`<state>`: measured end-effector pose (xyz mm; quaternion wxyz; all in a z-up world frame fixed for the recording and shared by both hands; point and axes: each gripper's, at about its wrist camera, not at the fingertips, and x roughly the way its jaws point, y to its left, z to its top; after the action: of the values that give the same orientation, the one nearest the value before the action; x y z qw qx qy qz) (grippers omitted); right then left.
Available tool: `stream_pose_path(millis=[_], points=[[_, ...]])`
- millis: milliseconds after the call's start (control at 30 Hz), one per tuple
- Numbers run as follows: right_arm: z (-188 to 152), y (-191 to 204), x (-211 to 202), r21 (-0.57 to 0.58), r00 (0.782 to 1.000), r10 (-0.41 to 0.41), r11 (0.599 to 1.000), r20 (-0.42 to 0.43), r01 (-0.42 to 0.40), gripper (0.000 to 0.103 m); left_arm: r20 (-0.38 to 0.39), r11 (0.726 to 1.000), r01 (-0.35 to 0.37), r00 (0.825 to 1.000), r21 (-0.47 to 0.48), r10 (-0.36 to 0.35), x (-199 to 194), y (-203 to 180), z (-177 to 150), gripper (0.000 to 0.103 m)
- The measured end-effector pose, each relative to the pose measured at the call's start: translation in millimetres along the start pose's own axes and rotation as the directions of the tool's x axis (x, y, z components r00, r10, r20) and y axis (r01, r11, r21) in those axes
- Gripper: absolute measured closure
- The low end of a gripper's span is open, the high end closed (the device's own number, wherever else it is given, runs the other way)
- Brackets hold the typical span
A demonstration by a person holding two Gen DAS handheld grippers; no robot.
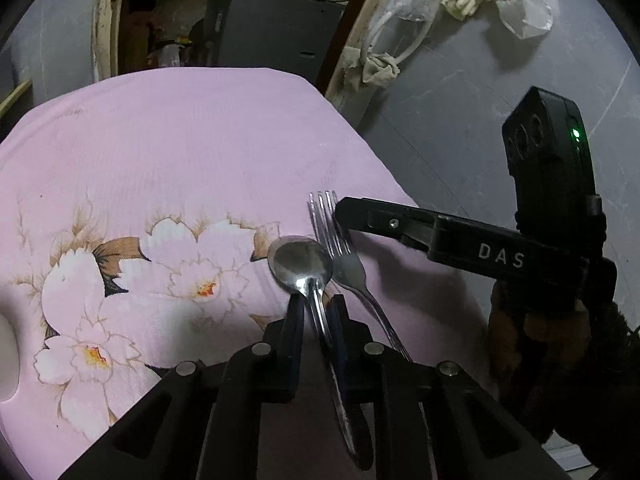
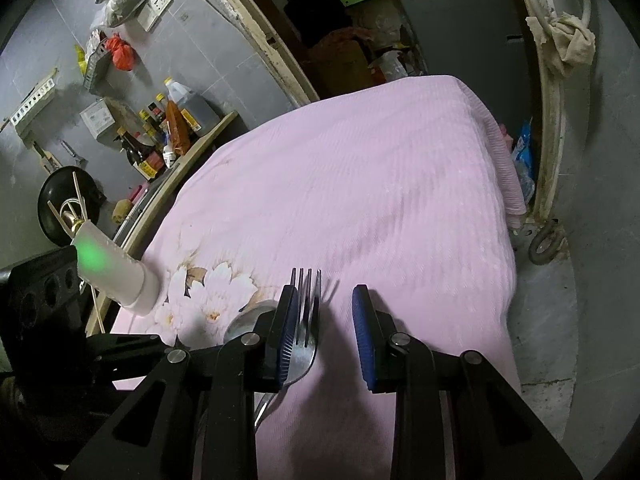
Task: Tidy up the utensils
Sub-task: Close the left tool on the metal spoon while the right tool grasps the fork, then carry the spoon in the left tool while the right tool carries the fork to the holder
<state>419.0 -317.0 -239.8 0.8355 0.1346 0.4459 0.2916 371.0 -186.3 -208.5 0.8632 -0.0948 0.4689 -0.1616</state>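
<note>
The left gripper (image 1: 316,312) is closed on the spoon (image 1: 301,265) handle, just left of the fork (image 1: 344,256) lying on the pink cloth (image 1: 180,152). The right gripper (image 2: 326,308) stands wide apart around the fork's tines, seemingly not gripping them. The spoon's bowl touches the fork.

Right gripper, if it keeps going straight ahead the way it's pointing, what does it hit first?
Probably the fork, already lying between the open right gripper fingers; past its tines, only pink cloth.
</note>
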Motion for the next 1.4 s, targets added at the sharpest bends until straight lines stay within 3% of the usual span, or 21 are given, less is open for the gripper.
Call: stream_pose_path(millis=[200,433,633,733,1033,1233,1400], points=[[7,3,8,-0.044,1.0,0.012,0.999,-0.015,-0.013,0.078,0.013,0.998,-0.012,1.0,-0.068,0.013,-3,13,3,0.097],[14,5,16,-0.08,0.995,0.079,0.993,-0.064,-0.084,0.078,0.065,0.989,-0.045,0.996,-0.139,0.054,-17,32,-2,0.099],[13,14,16,-0.126,0.995,0.051,0.99,-0.08,-0.061,0.091,0.182,0.984,-0.068,0.978,-0.162,0.098,-48,36,-3,0.1],[12,19,6,-0.111,0.997,0.053,0.992,-0.055,-0.058,0.1,0.225,0.985,-0.086,0.967,-0.15,0.119,-63,31,-2,0.1],[4,56,-44,-0.092,0.996,-0.038,0.995,0.08,0.045,0.101,0.32,0.985,-0.11,0.936,-0.135,0.148,-114,27,2,0.1],[-1,100,-80,-0.115,0.973,-0.103,0.985,0.207,0.129,0.101,0.342,0.983,-0.127,0.925,-0.133,0.166,-144,30,12,0.1],[5,140,-110,-0.14,0.941,-0.139,0.972,0.308,0.19,0.101,0.371,0.986,-0.128,0.915,-0.107,0.159,-171,38,18,0.1]])
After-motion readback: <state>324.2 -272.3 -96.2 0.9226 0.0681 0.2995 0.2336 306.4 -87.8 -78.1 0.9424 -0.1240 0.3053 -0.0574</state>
